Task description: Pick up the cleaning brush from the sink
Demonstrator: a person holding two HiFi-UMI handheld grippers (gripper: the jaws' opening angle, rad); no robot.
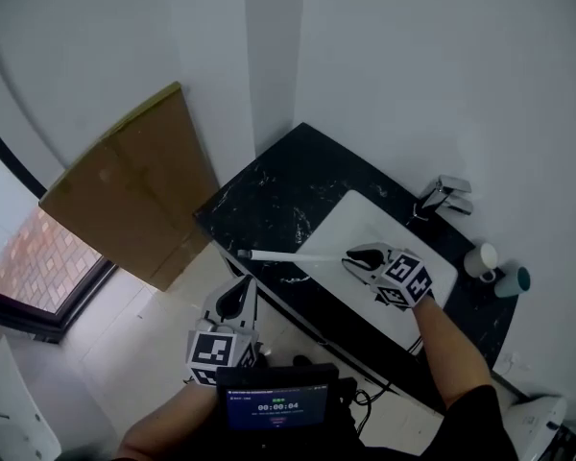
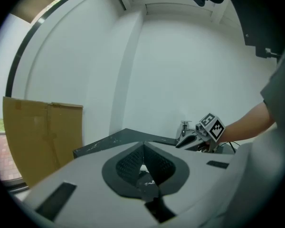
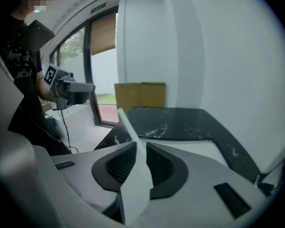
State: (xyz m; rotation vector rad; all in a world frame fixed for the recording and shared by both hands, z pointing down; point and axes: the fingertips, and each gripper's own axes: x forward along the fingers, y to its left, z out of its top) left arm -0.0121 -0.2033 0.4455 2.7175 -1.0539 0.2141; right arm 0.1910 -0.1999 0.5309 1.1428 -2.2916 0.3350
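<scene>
Pickup looks nearly done: R claw [image 1: 353, 259] is clamped on the brush [image 1: 280, 255] handle, above the sink [image 1: 365, 221] & worktop [image 1: 269, 195] edge; L claw [image 1: 234, 302] closed, empty; next, prob. lift clear w/ grip kept firm.

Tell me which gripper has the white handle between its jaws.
The right gripper: the long white plastic brush handle runs between its jaws; the left gripper's jaws are shut and empty.

White left gripper [image 1: 240, 291], right gripper [image 1: 353, 257]; black pads [image 3: 116, 167], 2 checkered cubes [image 1: 403, 279], black sleeve [image 1: 475, 421]
</scene>
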